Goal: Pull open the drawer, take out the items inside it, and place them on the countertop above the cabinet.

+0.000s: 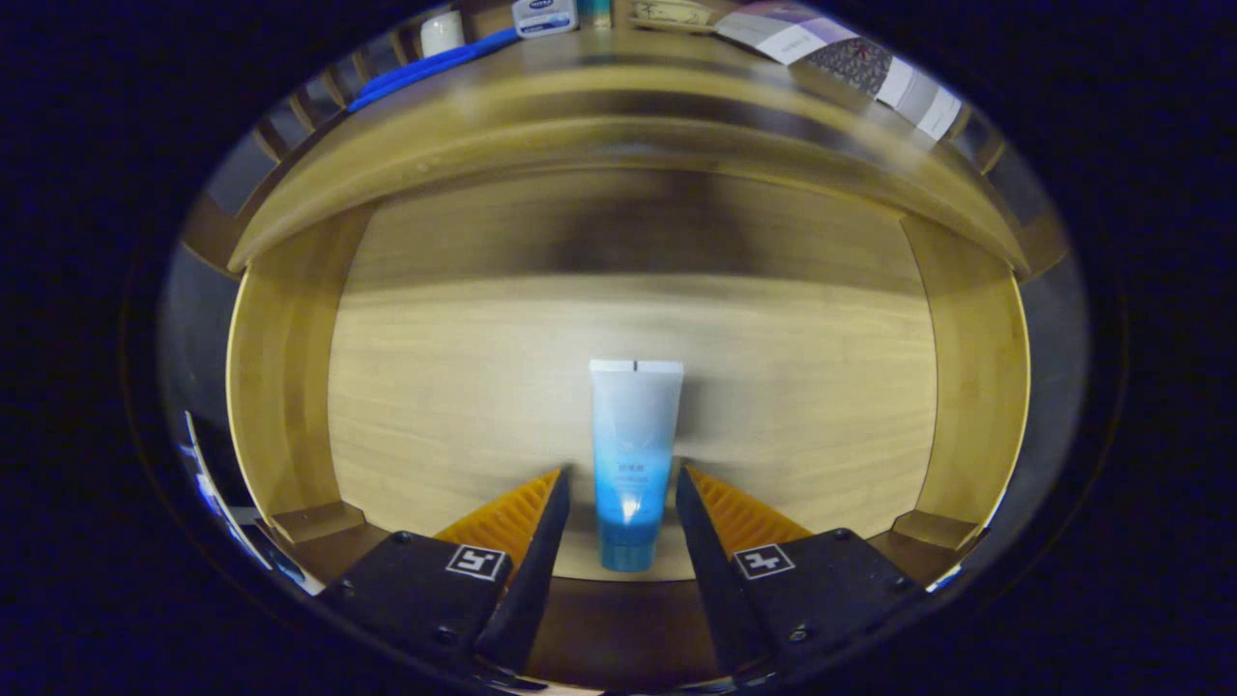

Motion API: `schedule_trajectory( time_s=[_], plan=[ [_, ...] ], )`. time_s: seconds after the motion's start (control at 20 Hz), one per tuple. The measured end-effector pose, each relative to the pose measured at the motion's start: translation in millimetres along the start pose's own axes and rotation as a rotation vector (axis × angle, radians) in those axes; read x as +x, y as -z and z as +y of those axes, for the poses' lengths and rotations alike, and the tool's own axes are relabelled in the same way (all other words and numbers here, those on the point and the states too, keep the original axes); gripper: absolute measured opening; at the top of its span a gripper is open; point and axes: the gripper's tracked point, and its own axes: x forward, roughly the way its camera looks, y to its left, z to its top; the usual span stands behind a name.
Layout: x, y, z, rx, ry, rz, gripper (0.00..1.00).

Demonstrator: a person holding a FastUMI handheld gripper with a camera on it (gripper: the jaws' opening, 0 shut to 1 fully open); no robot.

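The gripper (623, 483) is held open astride the blue tube (633, 454), which lies flat in the open drawer (280, 387), not yet pressed. If closed near the cap, the tube may be squeezed out sideways.

Booth backgrd beyond cabinet: pale printed paper strip (850, 60) is seen draped w/ patterned patches; wooden slats (307, 108) are seen at the far edge, partly blurred.
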Motion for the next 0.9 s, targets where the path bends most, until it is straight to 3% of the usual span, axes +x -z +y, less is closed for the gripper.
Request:
schedule_trajectory(
  time_s=[0.1, 0.25, 0.9],
  plan=[
    [3, -1, -5, 0.008, 0.03, -0.001, 0.66],
    [4, 2, -6, 0.01, 0.02, -0.004, 0.49],
    [-95, 2, -8, -0.011, -0.062, -0.189, 0.44]
  ],
)
